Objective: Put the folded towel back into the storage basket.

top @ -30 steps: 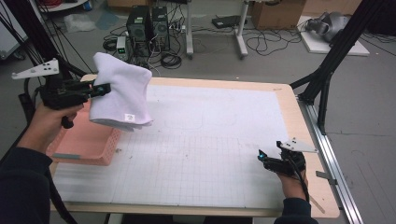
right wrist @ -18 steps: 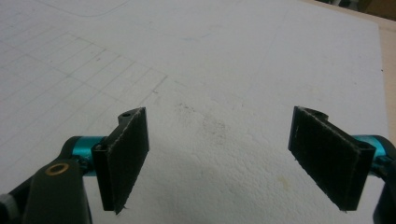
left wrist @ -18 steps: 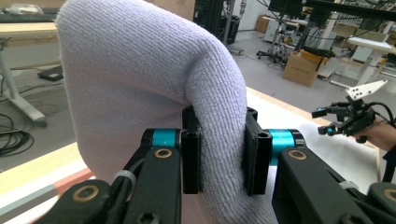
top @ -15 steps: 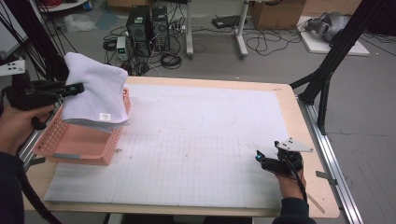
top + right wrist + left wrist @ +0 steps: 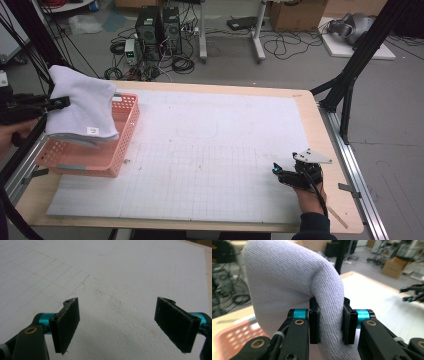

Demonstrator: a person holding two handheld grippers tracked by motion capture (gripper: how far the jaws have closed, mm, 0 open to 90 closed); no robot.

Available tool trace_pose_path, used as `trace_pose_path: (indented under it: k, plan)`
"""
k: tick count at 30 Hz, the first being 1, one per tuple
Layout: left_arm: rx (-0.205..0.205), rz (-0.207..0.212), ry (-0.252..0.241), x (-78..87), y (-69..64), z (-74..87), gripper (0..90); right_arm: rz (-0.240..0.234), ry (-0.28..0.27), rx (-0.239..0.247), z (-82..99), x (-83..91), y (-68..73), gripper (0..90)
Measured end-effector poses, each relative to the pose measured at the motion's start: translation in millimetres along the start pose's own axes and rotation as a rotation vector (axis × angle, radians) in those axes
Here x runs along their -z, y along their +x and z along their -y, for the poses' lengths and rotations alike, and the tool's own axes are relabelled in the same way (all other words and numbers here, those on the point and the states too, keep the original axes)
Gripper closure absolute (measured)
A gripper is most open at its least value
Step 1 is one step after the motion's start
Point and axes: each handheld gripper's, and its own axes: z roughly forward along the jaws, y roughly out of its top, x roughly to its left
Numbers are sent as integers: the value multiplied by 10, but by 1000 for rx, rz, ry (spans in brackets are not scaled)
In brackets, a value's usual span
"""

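Towel (image 5: 82, 107) pinched in left hand-held gripper (image 5: 329, 326) above basket (image 5: 107, 150).

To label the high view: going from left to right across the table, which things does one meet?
Left tool → folded white towel that it grips → pink basket → bare white mat → right tool, open, resting on the mat.

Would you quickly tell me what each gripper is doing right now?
Left gripper: shut on the white towel.
Right gripper: open, holding nothing.
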Motion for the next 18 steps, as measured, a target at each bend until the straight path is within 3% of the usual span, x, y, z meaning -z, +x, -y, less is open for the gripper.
trace_pose_path:
  k: [2,3,8,11,18]
  plan:
    - [-1,-11,15,12,20,17,729,-1,0,1,4,-3,0,191]
    - [-5,-25,44,19,47,50,728,-1,1,4,4,-4,2,191]
    - [-25,-26,118,-41,74,146,729,-7,3,1,5,-20,2,191]
    - [-40,15,141,-124,56,194,728,-8,9,-2,17,-28,-2,191]
    - [-44,101,118,-341,8,238,726,-9,5,-6,16,-26,2,191]
